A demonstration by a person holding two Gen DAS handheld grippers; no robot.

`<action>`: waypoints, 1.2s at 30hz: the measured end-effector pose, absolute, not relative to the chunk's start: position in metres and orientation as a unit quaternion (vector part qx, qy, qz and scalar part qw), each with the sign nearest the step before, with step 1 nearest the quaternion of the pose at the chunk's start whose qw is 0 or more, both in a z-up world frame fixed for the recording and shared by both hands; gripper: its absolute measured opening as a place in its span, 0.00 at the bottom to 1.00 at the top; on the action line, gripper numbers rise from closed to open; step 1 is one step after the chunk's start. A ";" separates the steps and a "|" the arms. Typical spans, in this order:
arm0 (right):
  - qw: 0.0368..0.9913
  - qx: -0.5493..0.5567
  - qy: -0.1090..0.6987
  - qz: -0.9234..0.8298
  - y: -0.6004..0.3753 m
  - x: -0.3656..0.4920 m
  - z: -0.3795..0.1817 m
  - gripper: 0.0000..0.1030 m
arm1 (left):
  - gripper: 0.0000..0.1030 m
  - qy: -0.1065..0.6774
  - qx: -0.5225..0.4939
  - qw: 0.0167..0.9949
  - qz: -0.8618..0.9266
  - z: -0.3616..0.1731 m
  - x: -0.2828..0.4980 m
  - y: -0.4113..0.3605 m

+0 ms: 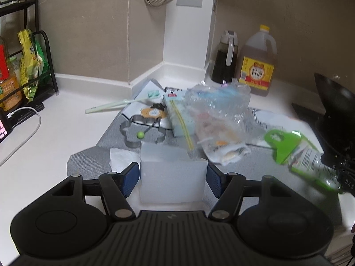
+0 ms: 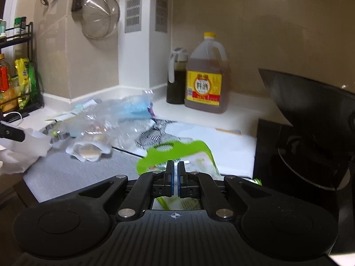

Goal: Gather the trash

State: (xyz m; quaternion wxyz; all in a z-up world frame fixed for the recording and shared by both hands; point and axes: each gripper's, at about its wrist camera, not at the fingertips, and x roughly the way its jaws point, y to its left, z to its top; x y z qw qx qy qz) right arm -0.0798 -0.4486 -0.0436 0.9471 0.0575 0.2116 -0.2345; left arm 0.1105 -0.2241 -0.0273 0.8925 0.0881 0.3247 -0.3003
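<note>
- Left gripper point(image 1: 173, 173): I grip the translucent white box point(image 1: 172, 175) on both sides.
- Right gripper point(image 2: 175, 177): clenched on the green packet point(image 2: 177, 155), right of that box.

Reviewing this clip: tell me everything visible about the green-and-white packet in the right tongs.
The green-and-white packet is a flat, crinkled plastic pouch with a bright green header that has a cut-out hang hole and a white lower part with small print, too blurred to read. It looks empty. The right tongs are shut on it, holding it above the grey mat near the black wok.
</note>
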 end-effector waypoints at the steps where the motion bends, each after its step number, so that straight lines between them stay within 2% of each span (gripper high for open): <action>1: 0.945 0.063 0.214 -0.238 -0.451 -0.080 -0.045 0.13 | 0.70 0.329 0.087 0.891 -0.302 -0.029 0.112 -0.223; 2: 0.944 0.071 0.213 -0.241 -0.454 -0.080 -0.045 0.35 | 0.73 0.333 0.086 0.889 -0.302 -0.031 0.113 -0.223; 3: 0.943 0.080 0.209 -0.245 -0.457 -0.080 -0.046 0.70 | 0.79 0.336 0.084 0.889 -0.301 -0.032 0.115 -0.223; 4: 0.943 0.085 0.202 -0.251 -0.460 -0.080 -0.045 0.86 | 0.82 0.336 0.084 0.889 -0.299 -0.034 0.116 -0.223; 5: 0.943 0.086 0.192 -0.258 -0.462 -0.080 -0.045 0.98 | 0.84 0.334 0.085 0.891 -0.297 -0.035 0.116 -0.223; 9: 0.939 0.063 0.214 -0.263 -0.473 -0.069 -0.049 0.98 | 0.87 0.346 0.092 0.888 -0.290 -0.044 0.123 -0.228; 16: 0.920 0.051 0.279 -0.272 -0.485 -0.047 -0.069 0.99 | 0.87 0.360 0.104 0.883 -0.283 -0.055 0.134 -0.237; 18: 0.917 0.041 0.291 -0.271 -0.484 -0.043 -0.073 0.97 | 0.83 0.359 0.105 0.884 -0.280 -0.056 0.136 -0.239; 19: 0.917 0.035 0.291 -0.269 -0.482 -0.042 -0.075 0.94 | 0.79 0.357 0.104 0.886 -0.278 -0.055 0.137 -0.239; 20: 0.919 0.029 0.291 -0.265 -0.480 -0.042 -0.076 0.83 | 0.68 0.357 0.103 0.886 -0.277 -0.054 0.137 -0.240; 21: 0.920 0.023 0.291 -0.262 -0.479 -0.041 -0.076 0.64 | 0.66 0.359 0.102 0.886 -0.275 -0.054 0.138 -0.240; 24: 0.920 0.015 0.287 -0.266 -0.478 -0.042 -0.075 0.37 | 0.65 0.351 0.101 0.889 -0.275 -0.051 0.136 -0.239; 27: 0.924 0.018 0.269 -0.271 -0.478 -0.047 -0.071 0.31 | 0.65 0.339 0.101 0.893 -0.278 -0.047 0.132 -0.238; 36: 0.933 0.016 0.233 -0.273 -0.472 -0.056 -0.056 0.31 | 0.65 0.314 0.060 0.899 -0.299 -0.030 0.130 -0.226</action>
